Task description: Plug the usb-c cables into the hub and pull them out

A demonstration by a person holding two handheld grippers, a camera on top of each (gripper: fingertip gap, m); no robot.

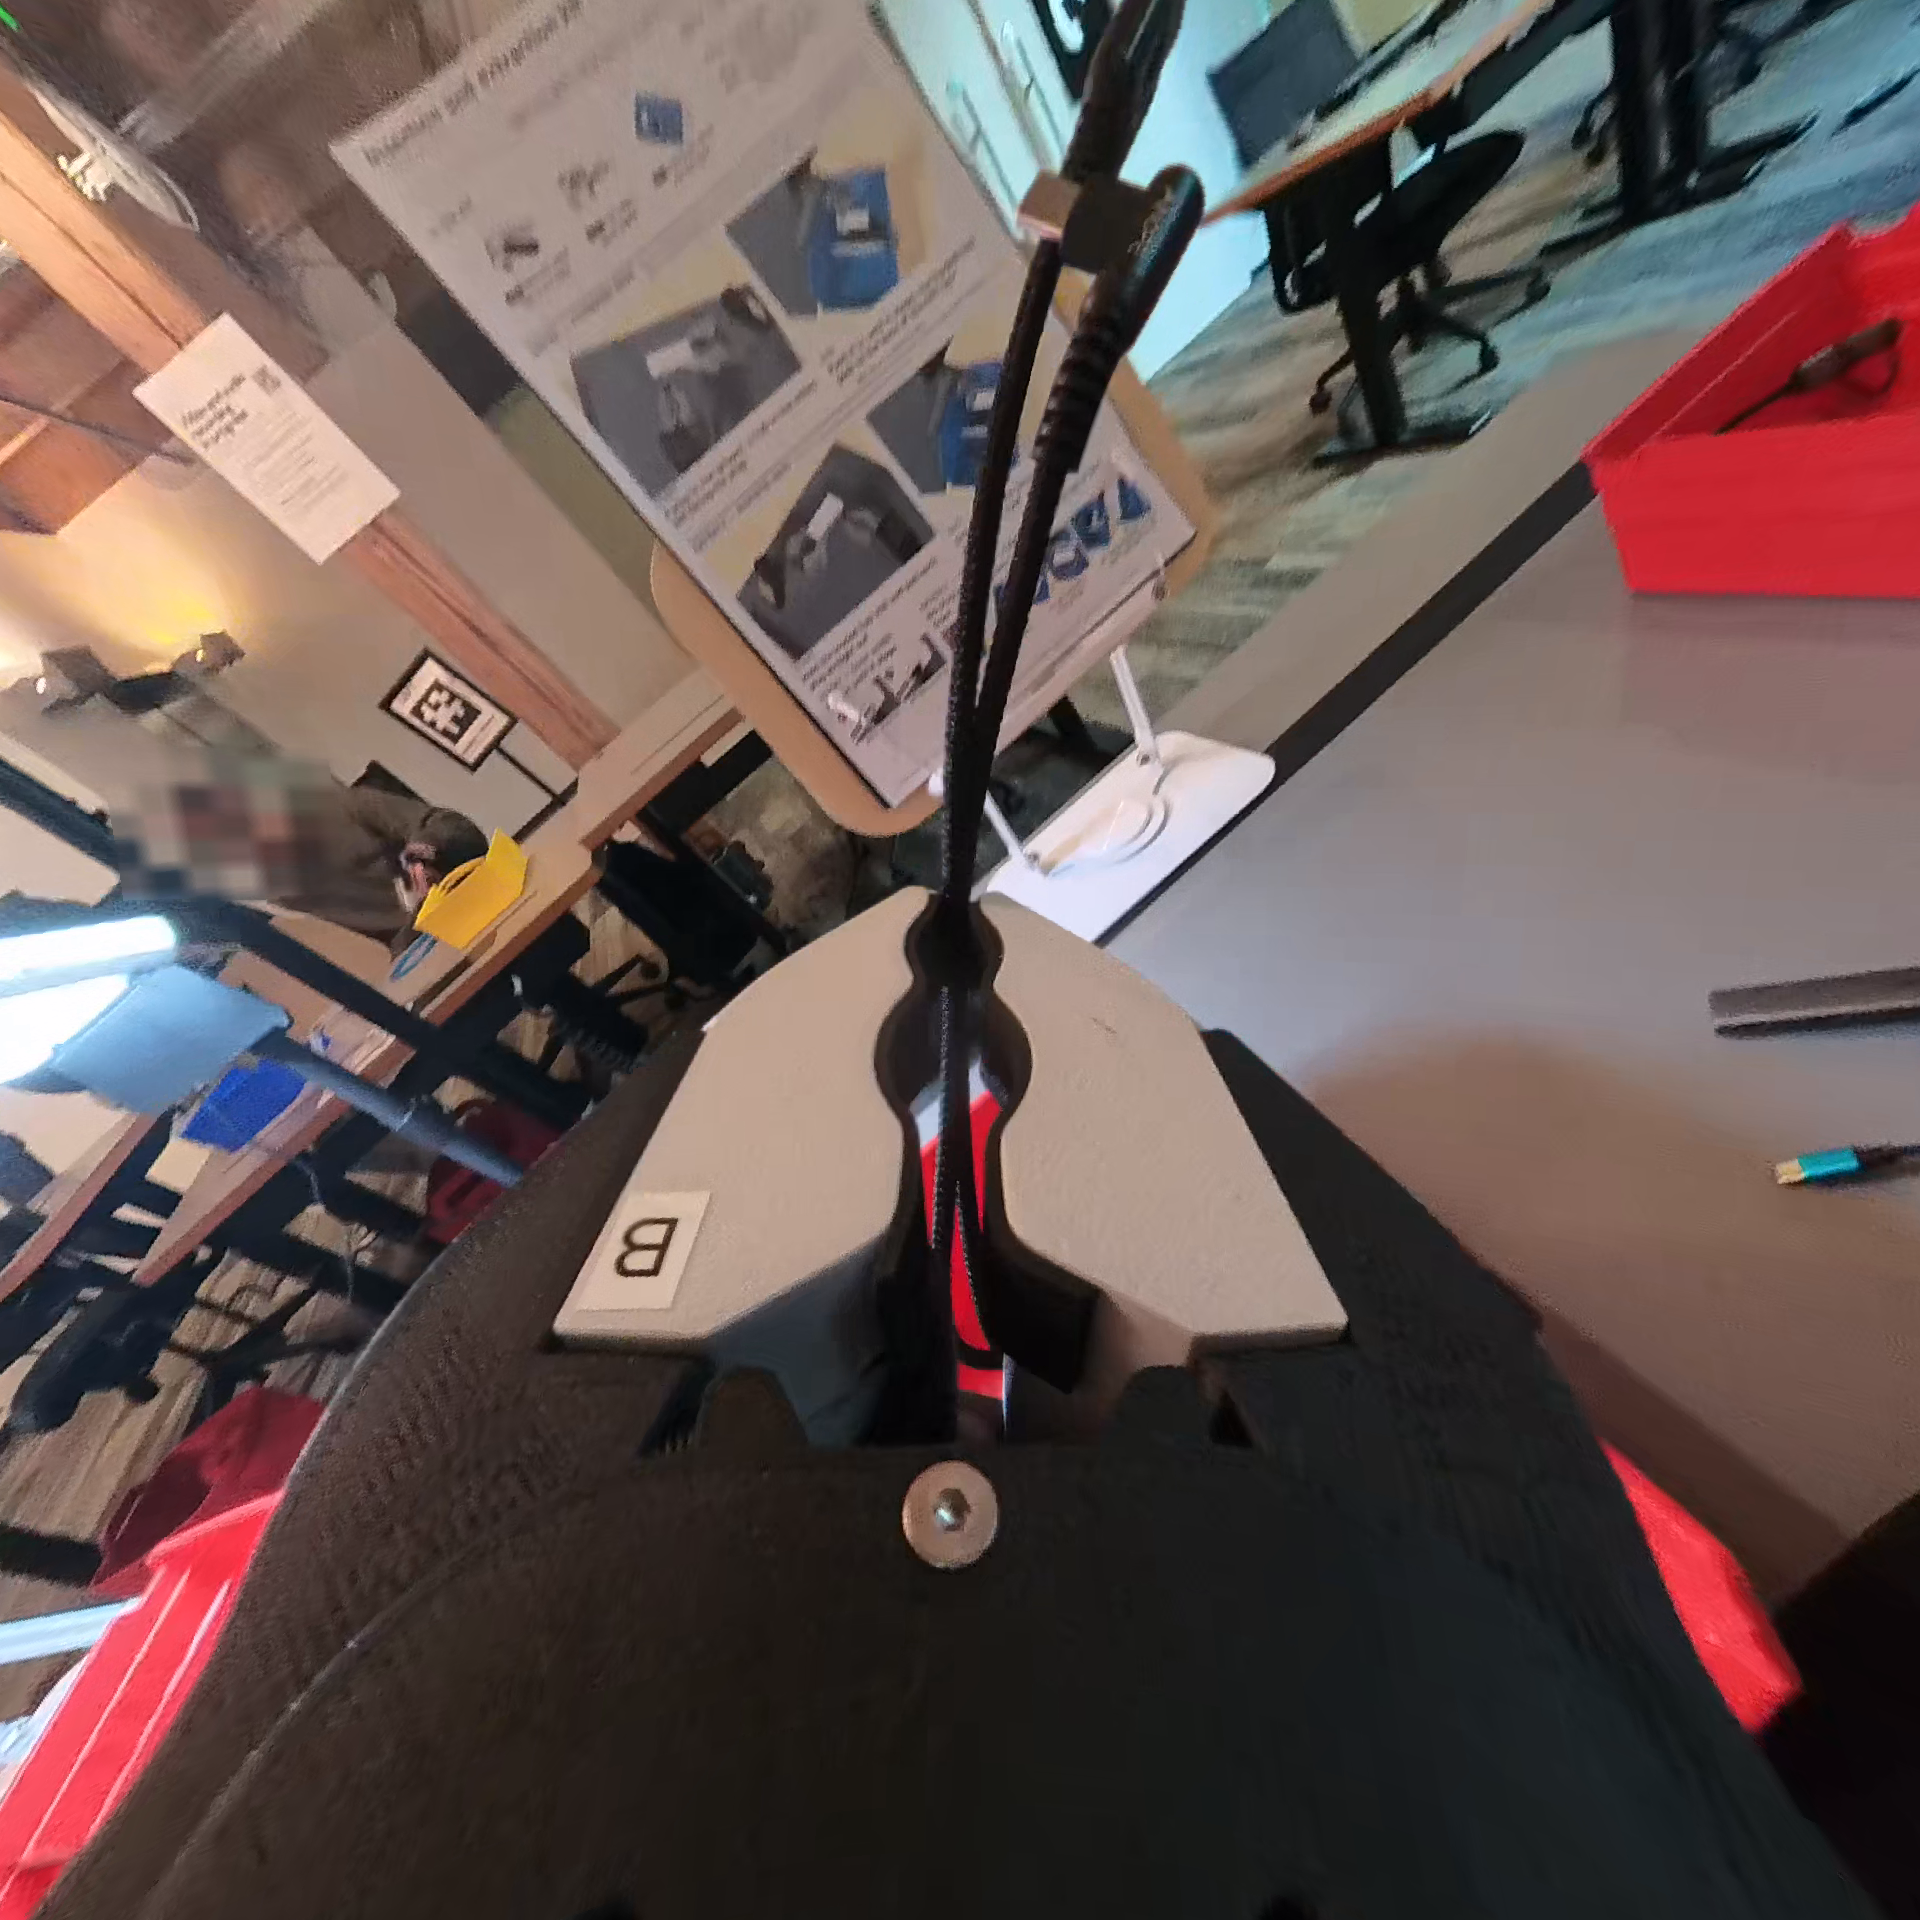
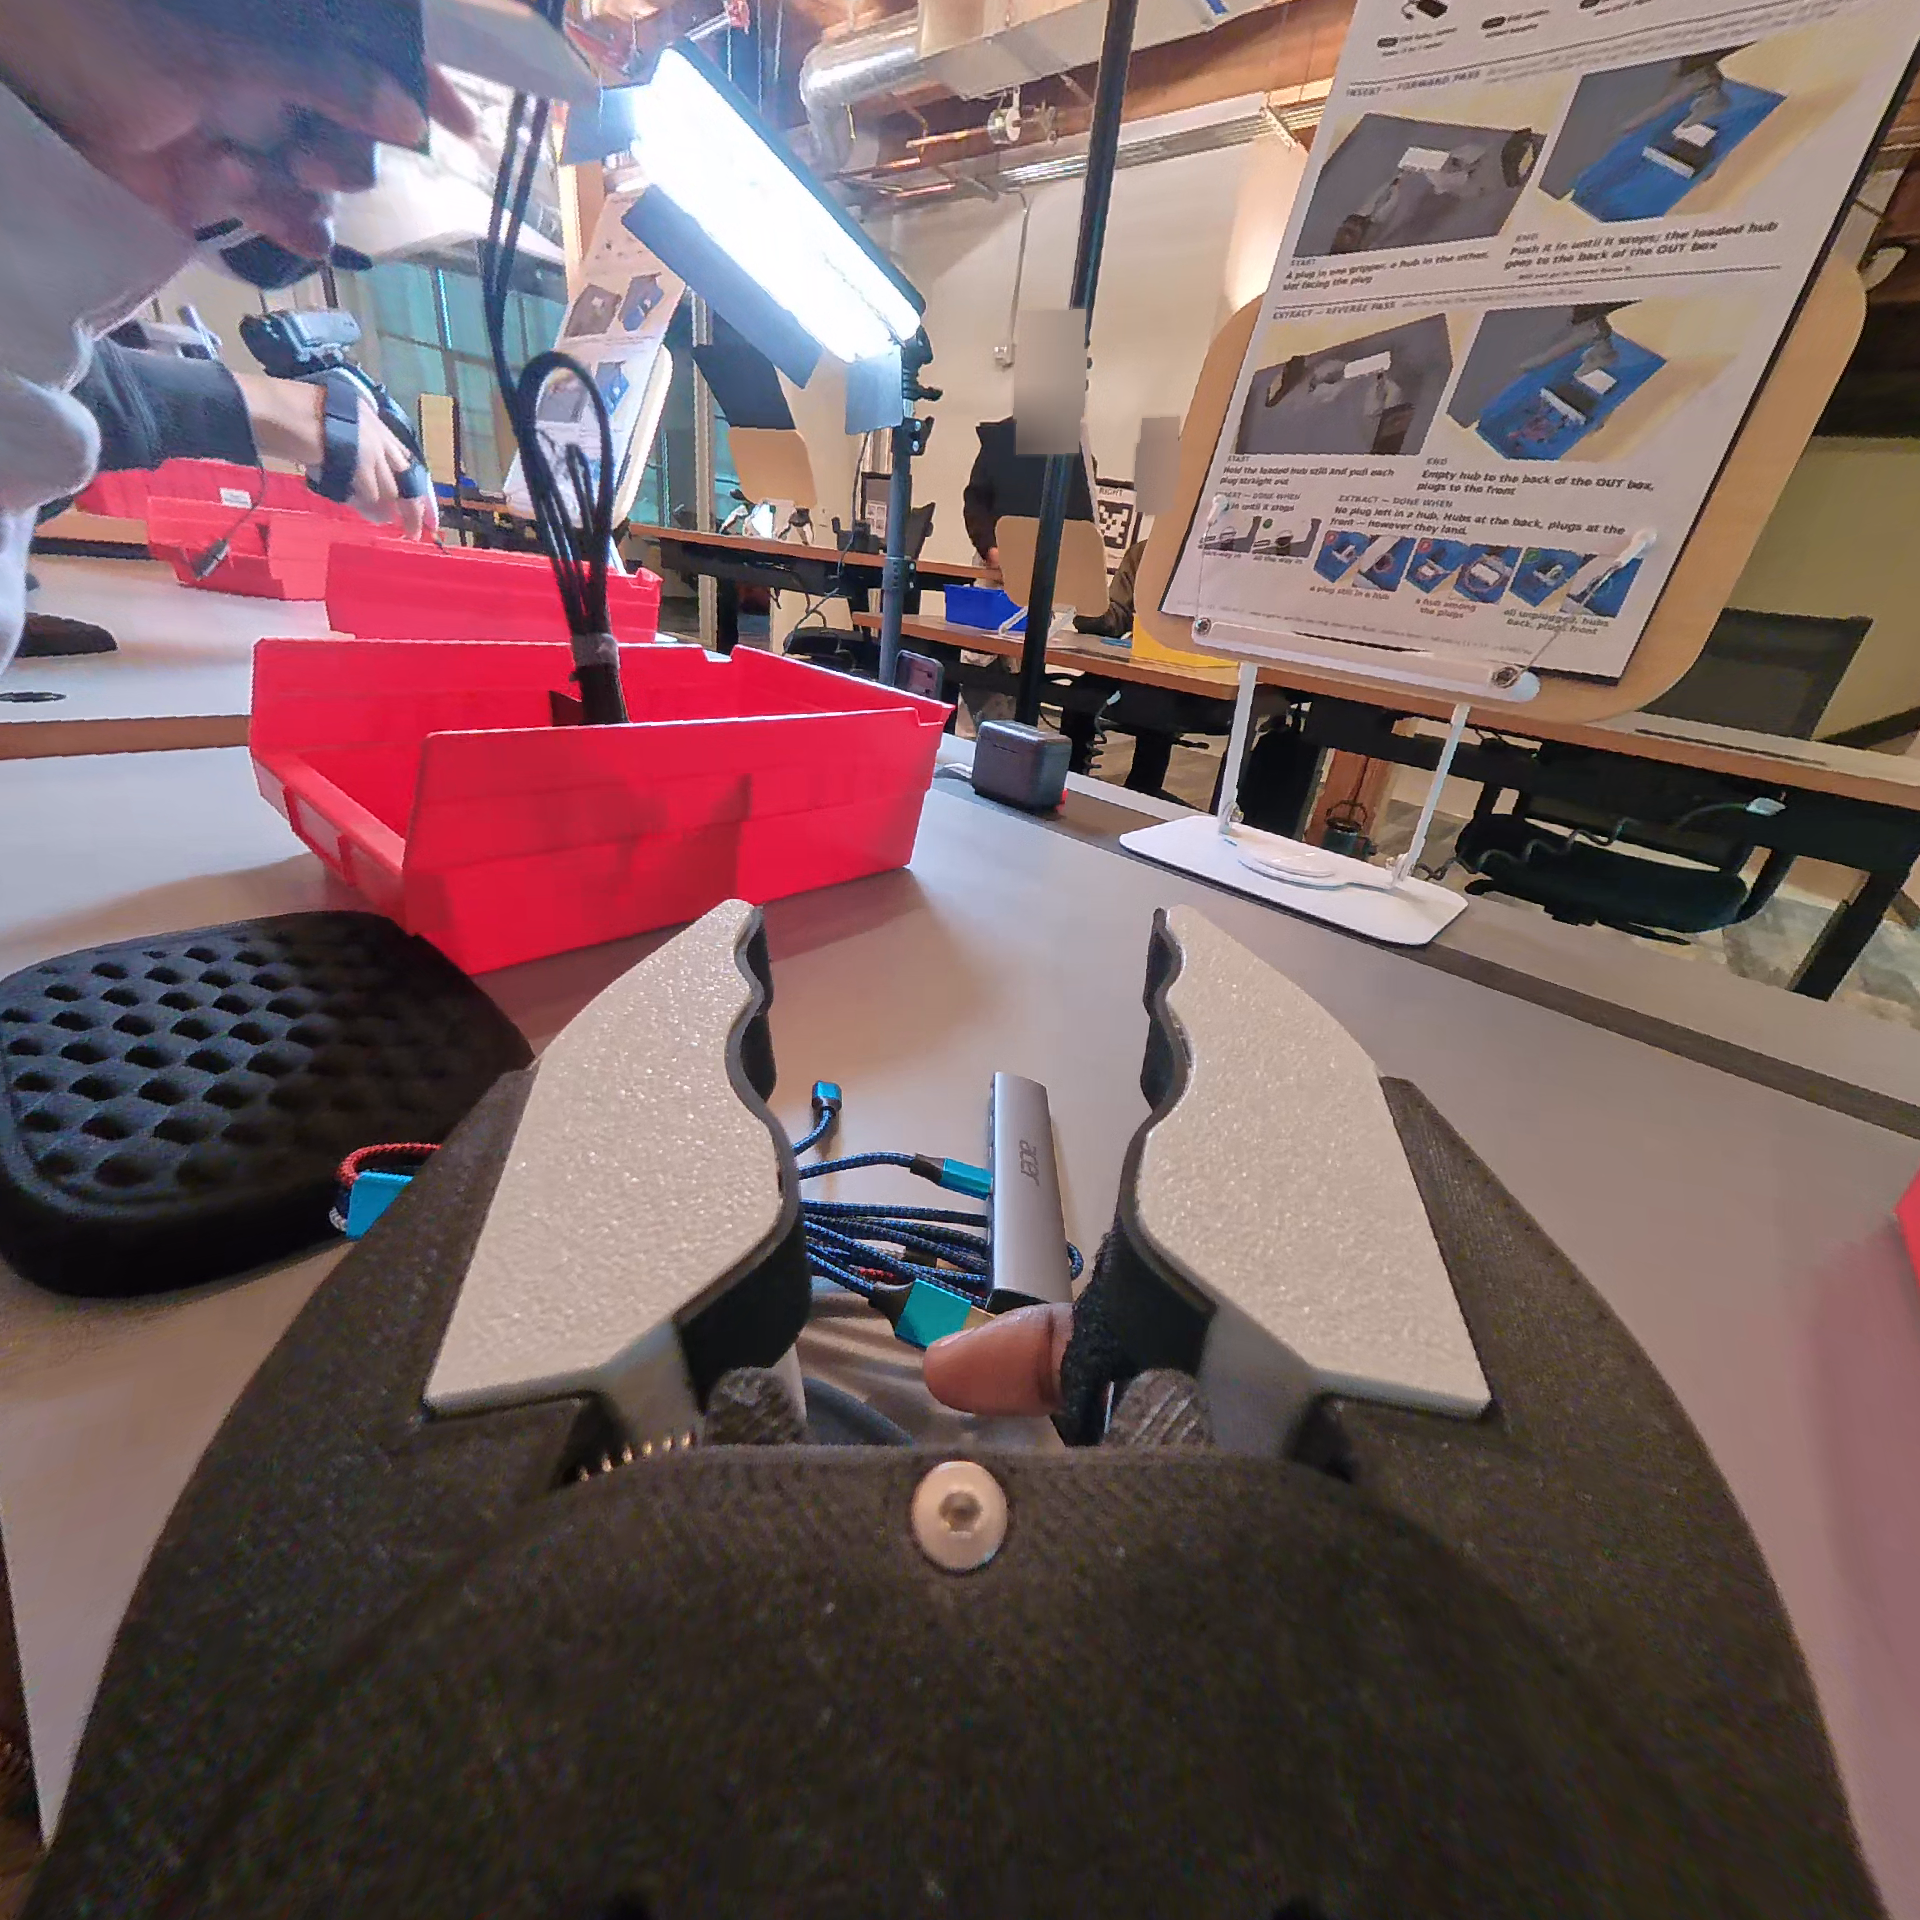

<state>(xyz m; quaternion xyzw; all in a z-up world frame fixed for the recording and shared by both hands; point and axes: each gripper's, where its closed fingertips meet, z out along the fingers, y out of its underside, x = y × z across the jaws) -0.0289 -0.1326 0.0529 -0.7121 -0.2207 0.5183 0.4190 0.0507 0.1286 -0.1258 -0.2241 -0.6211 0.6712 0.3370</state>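
My left gripper (image 1: 956, 914) is shut on two strands of a black cable (image 1: 987, 582), which run up to plug ends (image 1: 1132, 229) near the top. In the right wrist view this black cable bundle (image 2: 582, 520) hangs from the top left down into a red bin (image 2: 623, 821). My right gripper (image 2: 956, 935) is open and empty, low over the table. Between its fingers lie a silver hub (image 2: 1023, 1184) and coiled blue braided cables (image 2: 904, 1236). One teal plug (image 2: 961, 1176) touches the hub's side; whether it is plugged in I cannot tell. A fingertip (image 2: 997, 1371) shows at the hub's near end.
A black mesh pad (image 2: 208, 1091) lies left of my right gripper. An instruction board on a white stand (image 2: 1507, 364) stands at the table's far right edge, with a small grey box (image 2: 1023, 764) beside it. More red bins (image 2: 260, 530) and another person's hand are at the far left. A lamp (image 2: 769, 197) hangs above. The gap from one gripper's tips to the other's is roughly 35 cm.
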